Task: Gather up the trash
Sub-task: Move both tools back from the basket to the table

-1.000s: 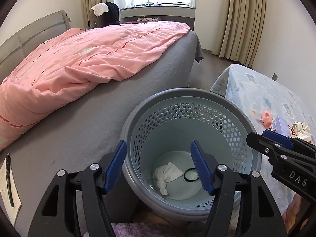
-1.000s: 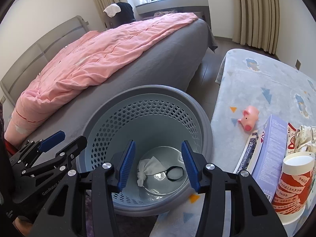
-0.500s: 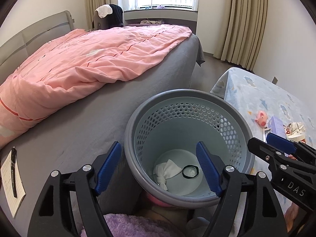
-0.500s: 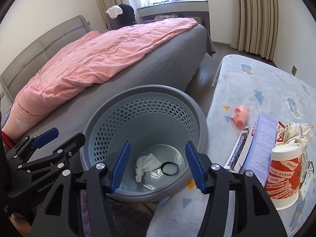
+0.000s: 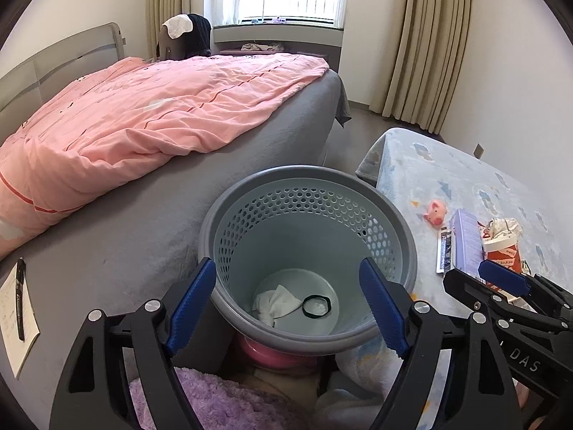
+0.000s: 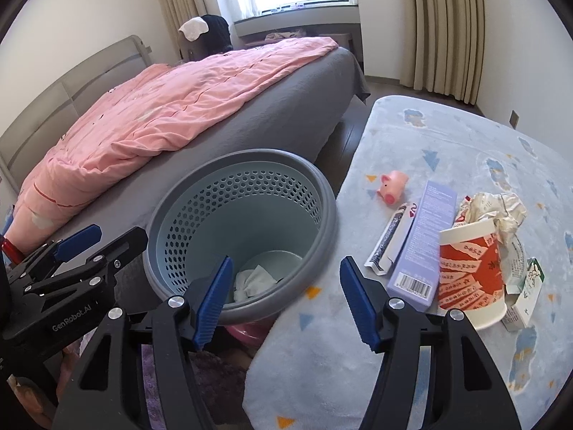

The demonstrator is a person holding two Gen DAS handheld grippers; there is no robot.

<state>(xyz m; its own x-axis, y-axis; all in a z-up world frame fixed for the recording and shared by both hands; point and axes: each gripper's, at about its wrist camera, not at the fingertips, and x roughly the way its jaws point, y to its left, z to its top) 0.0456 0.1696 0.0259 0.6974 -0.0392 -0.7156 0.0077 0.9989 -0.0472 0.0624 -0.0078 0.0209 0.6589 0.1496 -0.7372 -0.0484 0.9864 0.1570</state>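
A grey perforated basket (image 5: pixel 401 236) (image 6: pixel 326 200) stands between the bed and a low table. Inside lie a crumpled white tissue (image 5: pixel 275 301) (image 6: pixel 254 281) and a black hair tie (image 5: pixel 317 306). My left gripper (image 5: pixel 292 308) is open and empty above the basket's near rim. My right gripper (image 6: pixel 286 301) is open and empty, above the basket's right rim and the table edge. On the table lie a red-and-white paper cup (image 6: pixel 469 272), crumpled wrappers (image 6: pixel 497 208), a purple box (image 6: pixel 426 243), a thin tube box (image 6: pixel 388 240) and a small carton (image 6: pixel 526 290).
A pink pig toy (image 6: pixel 392 186) sits on the blue patterned tablecloth (image 6: pixel 447 132). The bed with a pink duvet (image 5: pixel 143 114) fills the left. A paper sheet with a pen (image 5: pixel 19 301) lies on the grey bedsheet. Purple fluffy cloth (image 5: pixel 215 401) is below the grippers.
Both grippers have risen and pulled back from the basket. The right gripper has swung right, bringing the table's trash more into view. Both stay open and empty.
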